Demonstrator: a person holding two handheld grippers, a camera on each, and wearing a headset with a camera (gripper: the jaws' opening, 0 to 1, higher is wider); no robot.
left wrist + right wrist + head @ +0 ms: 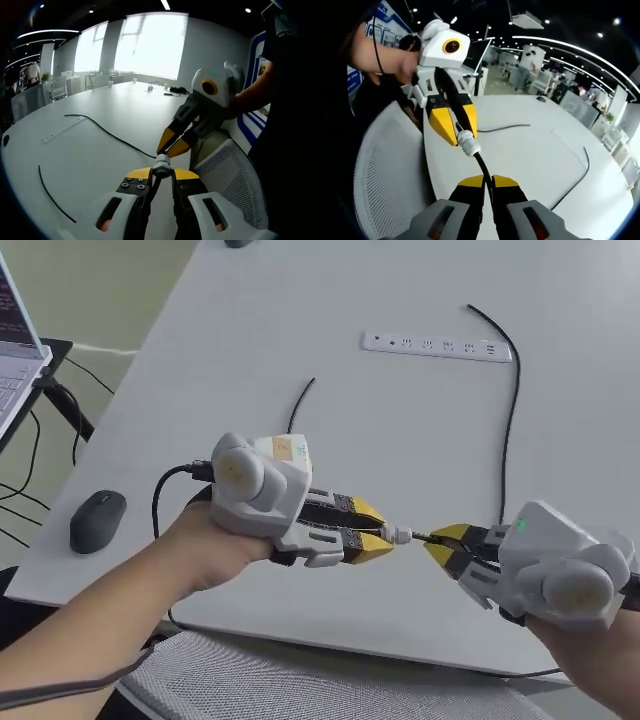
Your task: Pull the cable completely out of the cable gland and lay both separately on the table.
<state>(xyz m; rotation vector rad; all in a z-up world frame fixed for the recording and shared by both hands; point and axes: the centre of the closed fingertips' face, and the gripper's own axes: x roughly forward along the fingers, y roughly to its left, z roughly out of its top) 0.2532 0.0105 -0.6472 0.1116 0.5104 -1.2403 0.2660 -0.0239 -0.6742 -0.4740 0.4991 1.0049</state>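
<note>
Above the near edge of the bench (400, 420), the left tool (383, 536) is clamped on the white cable gland (398, 535), and a short stretch of black cable (420, 537) runs from the gland's tip into the right tool (438, 540), which is pinched tight on it.

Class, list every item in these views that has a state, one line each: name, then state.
left tool: shut on the white plastic cable gland
right tool: shut on the thin black cable
white plastic cable gland: gripped, cable not yet out
thin black cable: threaded in the gland, spanning between tools
white power strip: lying flat on the grey table
silver laptop: open
</note>
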